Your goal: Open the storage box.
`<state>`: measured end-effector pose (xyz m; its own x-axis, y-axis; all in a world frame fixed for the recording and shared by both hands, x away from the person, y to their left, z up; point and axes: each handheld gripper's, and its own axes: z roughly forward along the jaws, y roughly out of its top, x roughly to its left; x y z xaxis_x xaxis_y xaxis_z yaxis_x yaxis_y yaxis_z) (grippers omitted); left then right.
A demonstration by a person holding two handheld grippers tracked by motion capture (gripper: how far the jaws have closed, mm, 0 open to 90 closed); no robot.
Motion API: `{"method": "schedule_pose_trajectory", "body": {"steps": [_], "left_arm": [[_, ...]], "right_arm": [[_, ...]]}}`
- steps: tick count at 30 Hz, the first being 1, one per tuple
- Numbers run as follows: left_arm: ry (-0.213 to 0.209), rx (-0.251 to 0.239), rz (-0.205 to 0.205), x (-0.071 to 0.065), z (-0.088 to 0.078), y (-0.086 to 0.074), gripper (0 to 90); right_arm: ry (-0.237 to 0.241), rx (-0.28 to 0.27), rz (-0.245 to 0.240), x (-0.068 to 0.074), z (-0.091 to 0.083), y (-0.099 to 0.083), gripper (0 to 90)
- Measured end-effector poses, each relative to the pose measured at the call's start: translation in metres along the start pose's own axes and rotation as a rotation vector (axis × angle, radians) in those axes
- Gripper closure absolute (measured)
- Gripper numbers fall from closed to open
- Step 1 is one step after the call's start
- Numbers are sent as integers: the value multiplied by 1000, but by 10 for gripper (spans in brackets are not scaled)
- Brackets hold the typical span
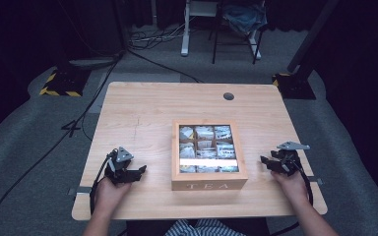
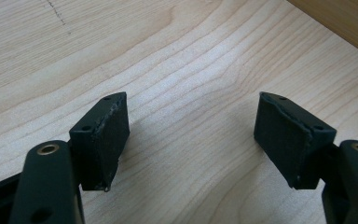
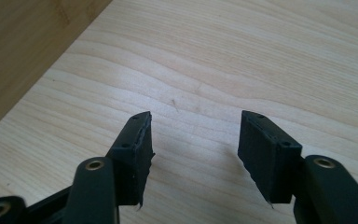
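Observation:
A wooden tea box (image 1: pixel 209 183) marked TEA sits at the table's front middle; its glass lid is closed over compartments of tea bags (image 1: pixel 207 147). My left gripper (image 1: pixel 140 171) rests on the table left of the box, open and empty, jaws pointing toward it. In the left gripper view the gripper (image 2: pixel 191 135) spans bare wood, with the box wall (image 2: pixel 345 21) at the top right. My right gripper (image 1: pixel 265 161) sits right of the box, open and empty. In the right gripper view the gripper (image 3: pixel 195 149) is over bare tabletop, the box wall (image 3: pixel 23 42) at the upper left.
The light wooden table (image 1: pixel 142 113) has a round cable hole (image 1: pixel 228 96) near its far edge. Beyond it, on grey carpet, are cables (image 1: pixel 152 37), a white desk leg (image 1: pixel 185 29), a chair (image 1: pixel 238 24) and yellow-black striped bases (image 1: pixel 59 83).

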<state>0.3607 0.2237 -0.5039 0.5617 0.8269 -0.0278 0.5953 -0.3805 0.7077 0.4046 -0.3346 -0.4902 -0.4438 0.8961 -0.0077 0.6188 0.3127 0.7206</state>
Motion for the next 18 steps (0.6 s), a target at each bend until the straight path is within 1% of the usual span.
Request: {"method": "schedule_pose_trajectory", "body": {"steps": [1,2,3,4,5,6,9,10,11,12,13,14,15,16,18], "left_arm": [[0,0,0,0,0,0,271],[-2,0,9,0,0,0,272],[-2,0,9,0,0,0,271],[-2,1,9,0,0,0,272],[-2,1,9,0,0,0,272],[-2,1,9,0,0,0,272],[-2,1,9,0,0,0,272],[-2,1,9,0,0,0,272],[-2,1,9,0,0,0,272],[-2,1,9,0,0,0,272],[-2,1,9,0,0,0,271],[-2,1,9,0,0,0,272],[-2,1,9,0,0,0,272],[-2,1,9,0,0,0,272],[-1,1,9,0,0,0,272]], "right_arm": [[0,0,0,0,0,0,448],[4,-6,-1,-1,-5,0,454],[-2,-11,-4,0,-7,1,455],[-6,-15,-14,1,-9,1,458],[-6,-15,-14,1,-9,1,458],[-5,-25,-29,2,-14,3,473],[9,-26,-37,5,-17,4,482],[29,-23,-46,7,-21,6,493],[29,-23,-46,7,-21,6,493],[44,-24,-52,11,-26,8,498],[44,-24,-52,11,-26,8,498],[56,-34,-57,15,-30,10,505],[56,-34,-57,15,-30,10,505],[75,-53,-67,20,-34,13,524],[93,-61,-79,25,-37,15,532]]}}
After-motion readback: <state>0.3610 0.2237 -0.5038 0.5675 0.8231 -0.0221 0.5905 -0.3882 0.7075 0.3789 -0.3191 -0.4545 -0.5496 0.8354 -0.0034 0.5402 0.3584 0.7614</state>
